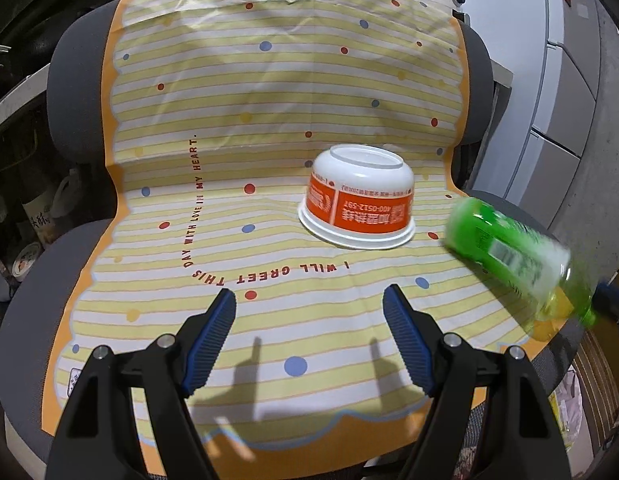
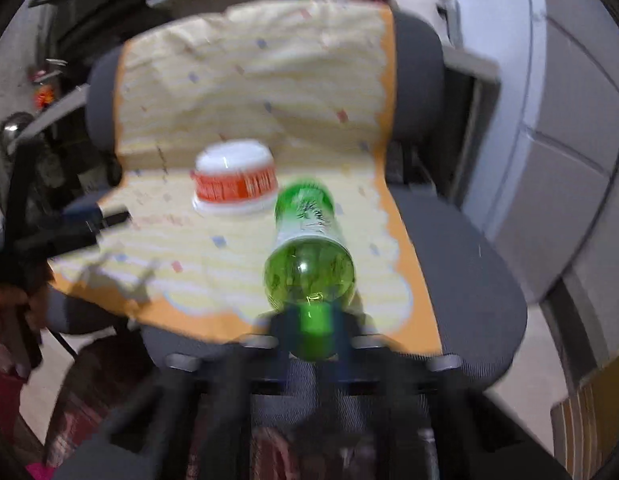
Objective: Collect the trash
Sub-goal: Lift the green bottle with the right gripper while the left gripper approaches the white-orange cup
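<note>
Right wrist view: my right gripper (image 2: 315,330) has its fingers clenched only on the green bottle (image 2: 307,248) neck, so a swing could twist it loose onto the chair (image 2: 469,264). Left gripper (image 1: 309,332) fingers are spread, grasping nothing, and could clip the upturned bowl (image 1: 359,200).

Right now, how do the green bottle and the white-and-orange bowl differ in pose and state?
The green bottle is gripped at its neck by the right gripper and held roughly lengthwise; the bowl sits upside down, untouched, on the striped cloth. The bottle is translucent, the bowl opaque. Both are over the chair.
</note>
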### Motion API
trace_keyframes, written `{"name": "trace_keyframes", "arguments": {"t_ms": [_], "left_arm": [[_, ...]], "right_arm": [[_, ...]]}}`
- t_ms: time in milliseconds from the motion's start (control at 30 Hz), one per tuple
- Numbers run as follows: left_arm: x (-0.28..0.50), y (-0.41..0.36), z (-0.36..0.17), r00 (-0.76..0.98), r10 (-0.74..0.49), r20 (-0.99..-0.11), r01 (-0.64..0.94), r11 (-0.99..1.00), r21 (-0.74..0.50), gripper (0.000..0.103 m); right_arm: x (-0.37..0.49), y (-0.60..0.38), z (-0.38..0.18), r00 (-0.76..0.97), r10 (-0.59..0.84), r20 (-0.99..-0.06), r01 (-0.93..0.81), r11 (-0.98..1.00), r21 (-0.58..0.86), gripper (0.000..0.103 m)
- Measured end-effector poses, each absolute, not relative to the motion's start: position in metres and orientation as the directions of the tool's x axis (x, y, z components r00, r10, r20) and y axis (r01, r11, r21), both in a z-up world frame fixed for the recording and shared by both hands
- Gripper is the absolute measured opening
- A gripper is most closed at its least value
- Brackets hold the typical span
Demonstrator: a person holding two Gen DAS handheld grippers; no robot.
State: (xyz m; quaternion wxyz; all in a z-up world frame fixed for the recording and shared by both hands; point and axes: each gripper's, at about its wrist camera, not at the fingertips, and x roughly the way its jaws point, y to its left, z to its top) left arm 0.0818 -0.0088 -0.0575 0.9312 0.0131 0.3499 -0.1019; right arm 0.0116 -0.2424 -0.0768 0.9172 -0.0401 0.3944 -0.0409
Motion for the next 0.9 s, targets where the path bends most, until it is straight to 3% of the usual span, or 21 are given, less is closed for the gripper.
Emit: {"name": "trace_keyframes", "arguments": {"t_ms": [67,133,200,600,900], "left_arm": [[0.084,-0.012,-0.057,0.734,-0.183,-0.654,0.205,0.978,-0.045,0.074],[0.088,-0.017,-0.056,0.728,-0.199,-0.656,0.216,0.975,-0.055,0.074],[0.094,-0.022,-0.054,0.727,-0.210,-0.654,0.223,0.973,-0.065,0.074],[0.195,-0.070,-0.027,0.760,-0.124,-0.639,0.159,0.987,-0.002,0.068],[0.223,-0.080,-0.046,0.740,-0.111,-0.663,0.148,0.989,-0.001,0.065]], "right_arm": [[0.010,-0.247,-0.086,0.668,-0.091,-0.739,0.045,0.996,-0.082,0.007],[0.011,-0.249,-0.086,0.673,-0.075,-0.736,0.044,0.997,-0.061,0.019],[0.015,-0.250,-0.082,0.688,-0.052,-0.723,0.039,0.999,-0.034,0.045],[0.038,-0.272,-0.067,0.754,-0.031,-0.656,0.080,0.996,0.045,0.049],[0.031,-0.289,-0.070,0.750,-0.034,-0.660,0.108,0.992,0.072,0.053]]}}
